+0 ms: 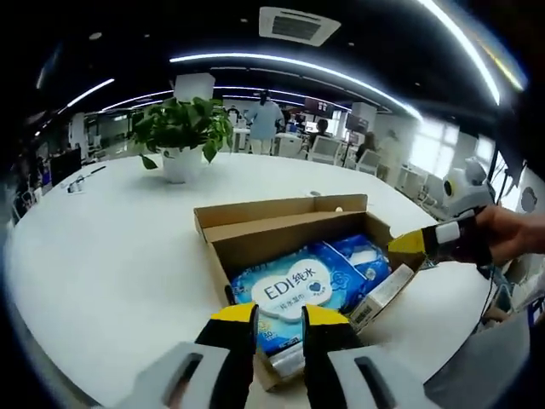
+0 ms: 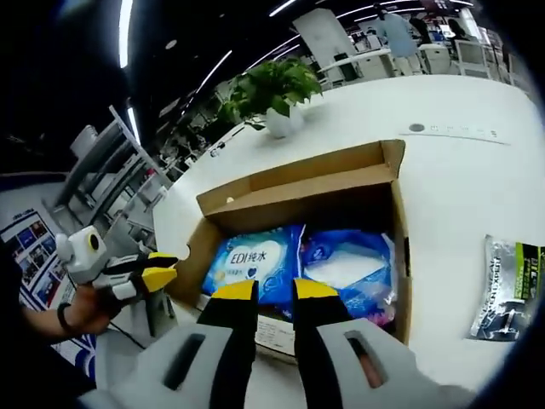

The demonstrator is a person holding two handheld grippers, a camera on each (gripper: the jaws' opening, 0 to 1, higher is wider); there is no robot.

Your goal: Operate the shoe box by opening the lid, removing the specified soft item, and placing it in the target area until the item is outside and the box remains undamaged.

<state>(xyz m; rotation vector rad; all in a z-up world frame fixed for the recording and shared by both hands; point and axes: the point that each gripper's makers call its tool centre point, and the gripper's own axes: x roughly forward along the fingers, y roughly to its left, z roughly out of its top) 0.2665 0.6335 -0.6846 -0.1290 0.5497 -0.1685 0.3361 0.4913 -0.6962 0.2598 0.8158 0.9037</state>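
Your left gripper [image 1: 279, 317] sits at 6 o'clock in the left gripper view, its yellow-tipped jaws spread a little apart with nothing between them, poised over the near edge of the box [image 1: 255, 243]. The box is plain brown corrugated cardboard, rectangular and shallow, with its lid [image 1: 281, 209] folded back flat at 12 o'clock. Inside lies the pack [image 1: 298, 288], a soft, glossy blue plastic pouch of wipes with a white oval label; its film is wrinkled and shiny. A second, crumpled blue pack [image 1: 362, 256] lies beside it at 2 o'clock.

In the right gripper view, your right gripper [image 2: 274, 291] likewise hangs at 6 o'clock above the box's near wall, jaws slightly parted and empty. A flat silvery foil sachet [image 2: 509, 288] lies on the table [image 2: 443, 183] at 3 o'clock, apart from the box. The table is smooth, white and round-edged. A leafy plant [image 1: 181, 128] in a white pot stands at 11 o'clock in the left gripper view.
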